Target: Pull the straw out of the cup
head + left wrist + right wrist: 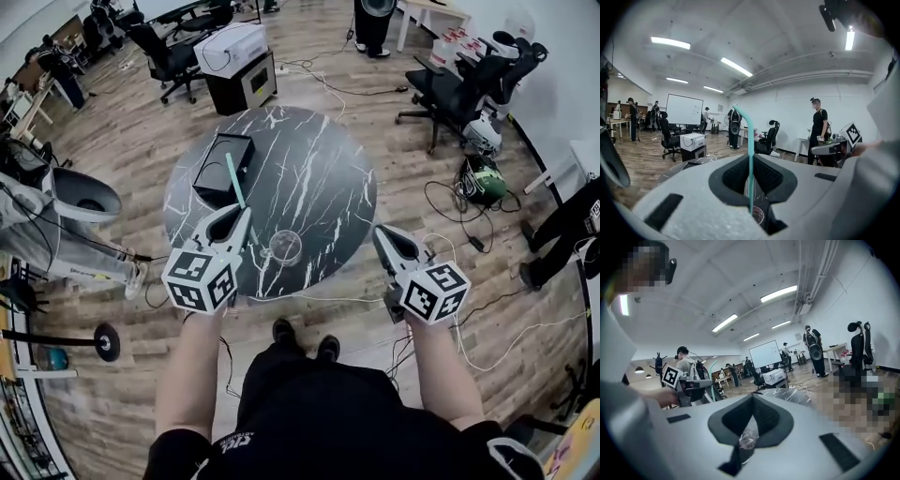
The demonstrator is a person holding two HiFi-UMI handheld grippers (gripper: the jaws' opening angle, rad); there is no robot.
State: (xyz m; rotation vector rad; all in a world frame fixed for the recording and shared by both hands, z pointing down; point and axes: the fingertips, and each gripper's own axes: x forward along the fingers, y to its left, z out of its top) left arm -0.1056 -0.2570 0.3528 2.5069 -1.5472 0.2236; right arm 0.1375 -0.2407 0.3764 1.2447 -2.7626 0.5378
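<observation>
In the head view my left gripper (pixel 232 222) is raised over the near left of the round black marble table (pixel 319 159). It is shut on a teal straw (pixel 233 181) that sticks out beyond its tips. The straw (pixel 750 136) runs upright between the pads in the left gripper view, bent over at the top. A clear plastic cup (pixel 284 247) stands on the table near the front edge, apart from the straw, and shows low through the jaw gap as the cup (pixel 746 439). My right gripper (pixel 383 235) hovers off the table's right edge, shut and holding nothing.
A black box (pixel 225 167) lies on the table's left part. Around the table are office chairs (pixel 450 89), a white printer on a black cabinet (pixel 234 61), cables and a green-black device (pixel 483 178) on the wooden floor. Several people stand far off.
</observation>
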